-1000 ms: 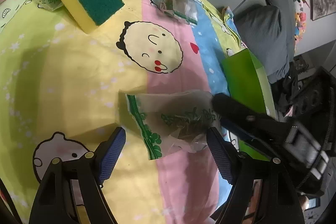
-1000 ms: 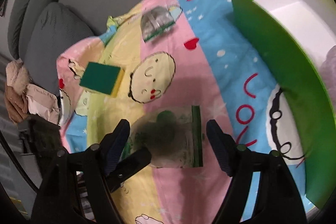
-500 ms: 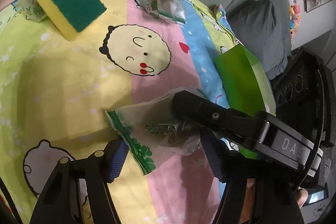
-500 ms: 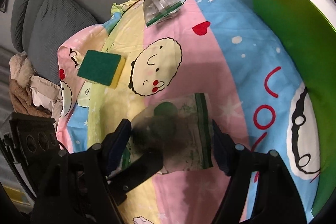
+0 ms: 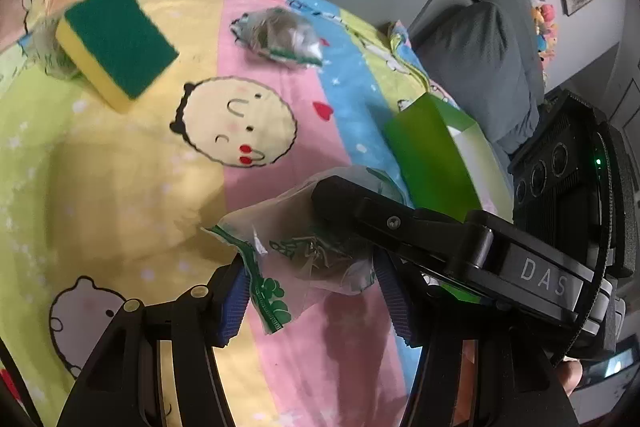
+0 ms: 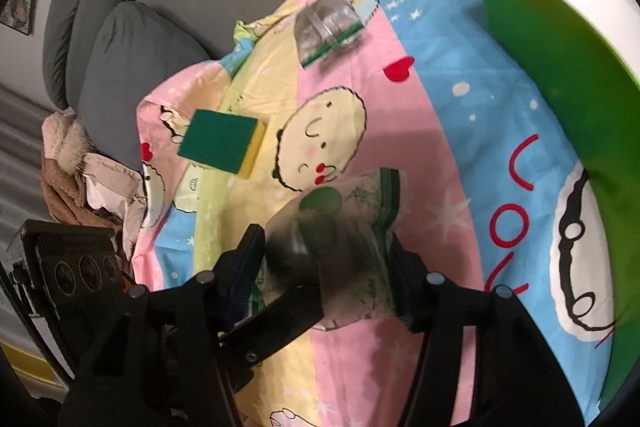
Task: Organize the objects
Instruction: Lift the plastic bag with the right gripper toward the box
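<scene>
Both claws, left [image 5: 308, 291] and right [image 6: 326, 273], have just been closing and now clamp one clear bag [image 5: 304, 239] between their pads, above the cartoon sheet [image 5: 132, 163], a green box [image 6: 560, 67] to the right claw's right.

The sheet [image 5: 120, 167] runs in pastel stripes of yellow, pink and blue, printed with round cartoon faces, red hearts, white stars and red letters. The sponge [image 5: 116, 43] is yellow with a dark green top. The bag [image 5: 296, 227] is clear plastic with green print and a green strip; a second bag [image 5: 280, 37] looks greyish with a green edge. The box [image 6: 560, 39] is bright green outside, white inside. The cushions [image 5: 480, 67] are grey.
</scene>
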`<state>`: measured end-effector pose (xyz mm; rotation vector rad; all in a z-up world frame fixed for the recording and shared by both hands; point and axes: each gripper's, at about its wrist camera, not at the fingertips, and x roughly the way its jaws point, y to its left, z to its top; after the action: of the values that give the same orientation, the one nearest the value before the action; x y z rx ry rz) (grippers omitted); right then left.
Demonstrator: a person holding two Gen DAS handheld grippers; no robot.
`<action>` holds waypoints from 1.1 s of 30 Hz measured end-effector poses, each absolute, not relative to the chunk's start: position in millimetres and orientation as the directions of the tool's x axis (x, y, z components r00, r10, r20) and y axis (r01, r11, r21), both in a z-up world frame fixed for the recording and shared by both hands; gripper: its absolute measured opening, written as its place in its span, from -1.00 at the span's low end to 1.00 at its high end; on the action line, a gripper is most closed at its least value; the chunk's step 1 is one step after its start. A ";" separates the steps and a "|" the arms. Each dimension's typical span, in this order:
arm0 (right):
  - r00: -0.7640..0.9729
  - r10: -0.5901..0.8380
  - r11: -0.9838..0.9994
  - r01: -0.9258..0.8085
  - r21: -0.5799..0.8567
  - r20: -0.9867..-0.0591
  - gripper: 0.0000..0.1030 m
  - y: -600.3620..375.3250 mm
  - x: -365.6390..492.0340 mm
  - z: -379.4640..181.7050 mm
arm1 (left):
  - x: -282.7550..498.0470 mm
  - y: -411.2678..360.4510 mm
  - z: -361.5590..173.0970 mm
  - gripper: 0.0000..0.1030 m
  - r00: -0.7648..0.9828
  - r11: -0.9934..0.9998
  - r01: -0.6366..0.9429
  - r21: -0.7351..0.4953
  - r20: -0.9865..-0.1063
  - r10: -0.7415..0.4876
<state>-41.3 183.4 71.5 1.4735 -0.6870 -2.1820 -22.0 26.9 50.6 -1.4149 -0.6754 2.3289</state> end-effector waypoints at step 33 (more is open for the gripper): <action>-0.609 -0.523 -0.782 0.065 0.620 -0.596 0.11 252.7 -0.2 134.5 | -12.9 95.9 106.5 0.15 -0.565 -0.832 -0.266 -0.486 -0.621 0.543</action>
<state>-0.2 252.7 134.5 1.1546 -0.7993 -2.4165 -12.9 95.9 106.5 -1.1095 -0.4713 2.3835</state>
